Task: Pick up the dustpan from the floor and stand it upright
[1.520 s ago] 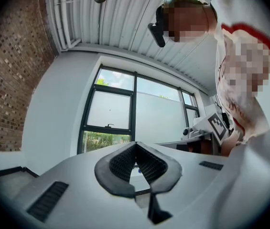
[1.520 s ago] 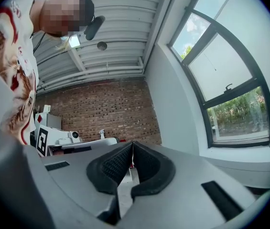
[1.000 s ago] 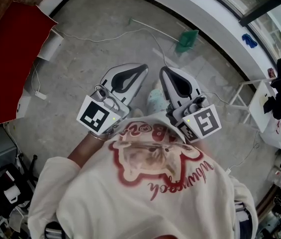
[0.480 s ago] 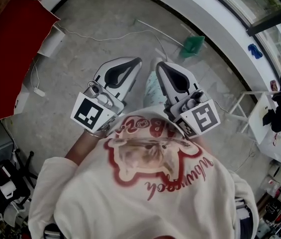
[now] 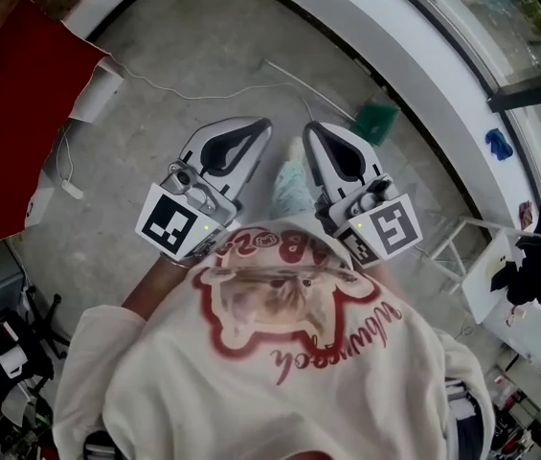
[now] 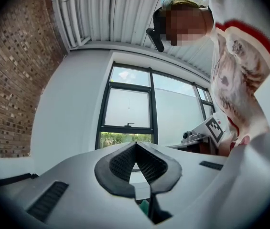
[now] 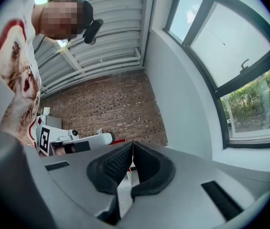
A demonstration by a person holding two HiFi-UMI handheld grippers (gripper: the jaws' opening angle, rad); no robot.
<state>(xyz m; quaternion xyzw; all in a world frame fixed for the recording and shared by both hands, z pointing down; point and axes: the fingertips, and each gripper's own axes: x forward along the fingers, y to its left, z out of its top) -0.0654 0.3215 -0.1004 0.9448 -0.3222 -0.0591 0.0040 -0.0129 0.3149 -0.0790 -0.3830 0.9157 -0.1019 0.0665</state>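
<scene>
The green dustpan (image 5: 375,120) lies on the concrete floor by the curved white sill, its long pale handle (image 5: 304,86) stretching to the left. Both grippers are held close in front of the person's chest, side by side and well short of the dustpan. My left gripper (image 5: 262,125) is shut and holds nothing; in the left gripper view its pads (image 6: 125,162) meet at the tip, and a sliver of green shows below them. My right gripper (image 5: 312,128) is also shut and holds nothing, its pads (image 7: 146,163) pressed together.
A red sheet (image 5: 11,113) covers something at the left. A white cable (image 5: 169,92) runs over the floor to a power strip (image 5: 71,189). The white sill (image 5: 414,51) curves along the back. A white rack (image 5: 462,241) with dark clothing (image 5: 538,257) stands at the right.
The person has stepped forward with both grippers. The dustpan has slid down the head view and lies closer to the fingertips. Both grippers stay shut.
</scene>
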